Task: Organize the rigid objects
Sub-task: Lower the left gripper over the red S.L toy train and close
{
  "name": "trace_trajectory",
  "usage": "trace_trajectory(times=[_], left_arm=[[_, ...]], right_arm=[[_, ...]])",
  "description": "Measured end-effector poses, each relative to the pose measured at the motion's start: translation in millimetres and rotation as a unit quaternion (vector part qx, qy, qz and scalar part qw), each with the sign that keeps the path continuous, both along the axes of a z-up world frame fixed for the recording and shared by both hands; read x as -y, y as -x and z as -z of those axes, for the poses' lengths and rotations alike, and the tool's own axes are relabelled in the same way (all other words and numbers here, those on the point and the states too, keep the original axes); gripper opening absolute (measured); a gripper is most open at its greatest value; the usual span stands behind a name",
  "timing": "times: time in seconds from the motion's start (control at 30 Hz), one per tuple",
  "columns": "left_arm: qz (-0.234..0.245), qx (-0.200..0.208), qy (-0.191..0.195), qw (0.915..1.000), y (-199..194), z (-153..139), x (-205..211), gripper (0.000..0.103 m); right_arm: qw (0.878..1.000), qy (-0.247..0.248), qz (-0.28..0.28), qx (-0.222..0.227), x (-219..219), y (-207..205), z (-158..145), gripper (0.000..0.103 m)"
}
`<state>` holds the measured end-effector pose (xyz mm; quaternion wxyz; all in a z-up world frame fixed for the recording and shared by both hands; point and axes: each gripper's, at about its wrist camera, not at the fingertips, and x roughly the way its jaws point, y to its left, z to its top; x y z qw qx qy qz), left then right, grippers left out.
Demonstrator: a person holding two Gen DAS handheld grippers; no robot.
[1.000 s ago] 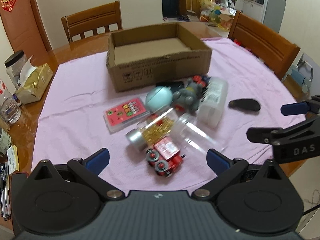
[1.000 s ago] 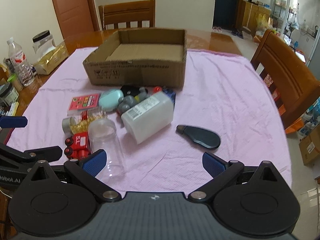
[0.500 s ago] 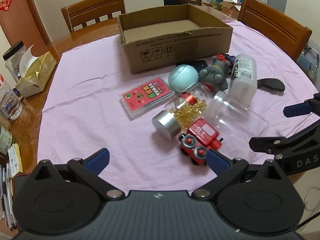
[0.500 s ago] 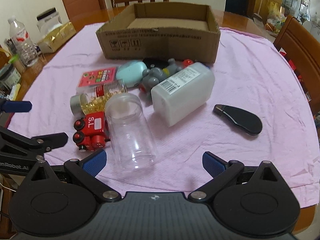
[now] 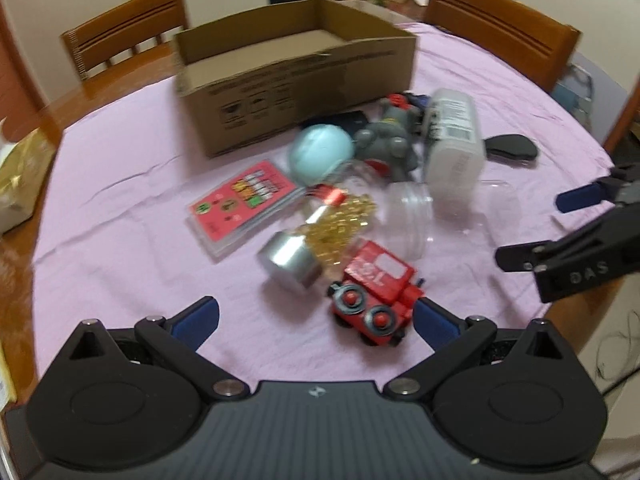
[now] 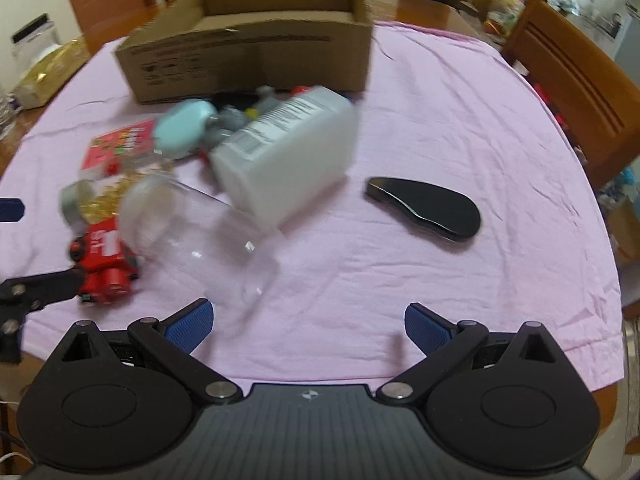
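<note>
Both tongs have dropped in a lot closer to the pile over the last second, and both views are smeared with motion blur, so they're still on the move. The left tongs (image 5: pixel 316 318) are spread wide and gripping nothing; the red toy train (image 5: pixel 374 294) now sits right at the tip of their right finger, between the fingers, where a second ago it was further ahead. The right tongs (image 6: pixel 308 322) are also wide apart and empty, and the clear plastic jar (image 6: pixel 200 236), lying on its side, has its near end just ahead of their left finger.

Further out from the left tongs: the silver-lidded jar of gold bits (image 5: pixel 316 236), the pink card pack (image 5: pixel 244 208), the teal ball (image 5: pixel 322 152) and the grey toy figure (image 5: pixel 386 144). The white bottle (image 6: pixel 288 156) leans on the clear jar, and the black flat case (image 6: pixel 426 208) lies alone ahead-right of the right tongs.

The cardboard box (image 5: pixel 296 92) beyond everything shows only bare bottom, so I'd say the sorting hasn't started; train and jar look like the first picks.
</note>
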<state>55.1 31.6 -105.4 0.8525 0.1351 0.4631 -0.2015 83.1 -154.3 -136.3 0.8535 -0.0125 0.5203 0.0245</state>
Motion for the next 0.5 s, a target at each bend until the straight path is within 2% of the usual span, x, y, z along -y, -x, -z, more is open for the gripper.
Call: trace_trajectory(times=[0.1, 0.3, 0.5], left_arm=[[0.027, -0.016, 0.016, 0.9994, -1.9, 4.5, 3.6, 0.102], [0.074, -0.043, 0.045, 0.9953, -4.1, 16.4, 9.1, 0.1], [0.086, -0.046, 0.056, 0.9936, -7.1, 28.3, 15.6, 0.1]], right_arm=[[1.0, 0.004, -0.004, -0.012, 5.8, -1.0, 11.6, 0.103], [0.999, 0.008, -0.046, 0.005, 7.3, 4.4, 14.9, 0.103], [0.998, 0.006, -0.067, 0.018, 12.4, 7.6, 16.0, 0.103]])
